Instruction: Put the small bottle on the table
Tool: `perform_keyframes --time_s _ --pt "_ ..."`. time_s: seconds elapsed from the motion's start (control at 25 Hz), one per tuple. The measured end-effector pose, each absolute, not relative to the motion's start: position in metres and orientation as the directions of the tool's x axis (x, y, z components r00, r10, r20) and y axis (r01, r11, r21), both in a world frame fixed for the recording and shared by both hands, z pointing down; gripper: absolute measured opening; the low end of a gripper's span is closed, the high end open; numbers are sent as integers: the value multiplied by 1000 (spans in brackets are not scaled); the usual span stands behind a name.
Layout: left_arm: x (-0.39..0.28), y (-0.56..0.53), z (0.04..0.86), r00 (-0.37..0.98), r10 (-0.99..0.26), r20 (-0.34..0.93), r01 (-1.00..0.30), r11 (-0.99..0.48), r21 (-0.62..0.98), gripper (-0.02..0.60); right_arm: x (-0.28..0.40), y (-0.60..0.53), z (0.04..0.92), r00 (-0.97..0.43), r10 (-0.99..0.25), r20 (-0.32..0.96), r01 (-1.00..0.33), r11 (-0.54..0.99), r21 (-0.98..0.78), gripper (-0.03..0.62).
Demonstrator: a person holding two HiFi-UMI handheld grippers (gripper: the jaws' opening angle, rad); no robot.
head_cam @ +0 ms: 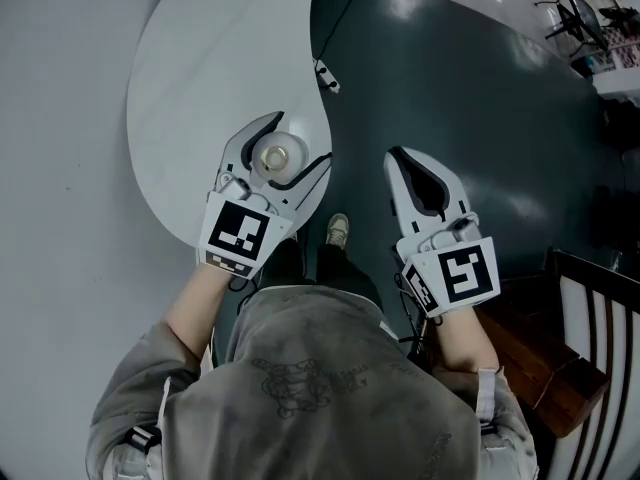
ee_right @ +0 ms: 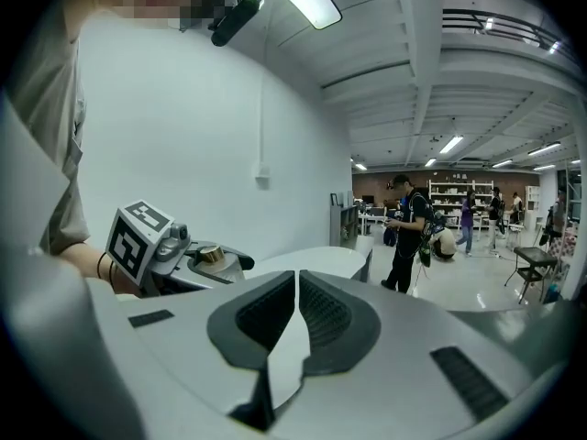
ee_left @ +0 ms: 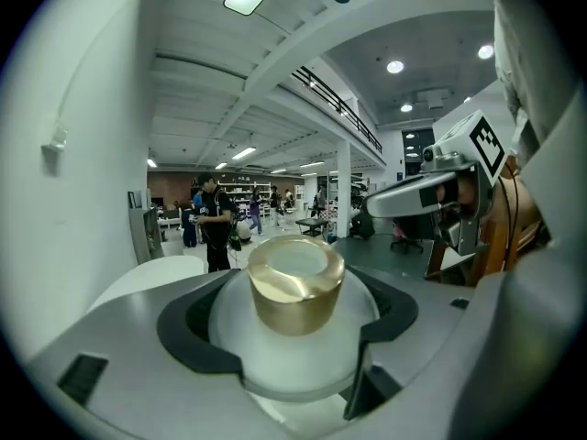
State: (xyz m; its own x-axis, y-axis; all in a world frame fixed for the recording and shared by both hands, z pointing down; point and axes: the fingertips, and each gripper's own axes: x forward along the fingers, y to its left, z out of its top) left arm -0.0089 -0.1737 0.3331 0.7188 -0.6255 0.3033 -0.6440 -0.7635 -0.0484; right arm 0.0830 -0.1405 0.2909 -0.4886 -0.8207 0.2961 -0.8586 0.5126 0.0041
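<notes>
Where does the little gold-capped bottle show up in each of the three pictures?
Head view: the bottle is left of centre, gripped in the left gripper.
Left gripper view: low centre, gold cap up, between the jaws.
Right gripper view: small, at the left, beside the marker cube.
Shared landmark: the white round table, seen in all three.
</notes>
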Motion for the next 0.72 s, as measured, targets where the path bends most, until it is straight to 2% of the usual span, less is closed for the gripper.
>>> perform_keyframes --time_s 0.72 --pt "19 -168 496 737 -525 426 -599 -799 50 333 78 -132 412 -475 -755 452 -863 500 -71 35"
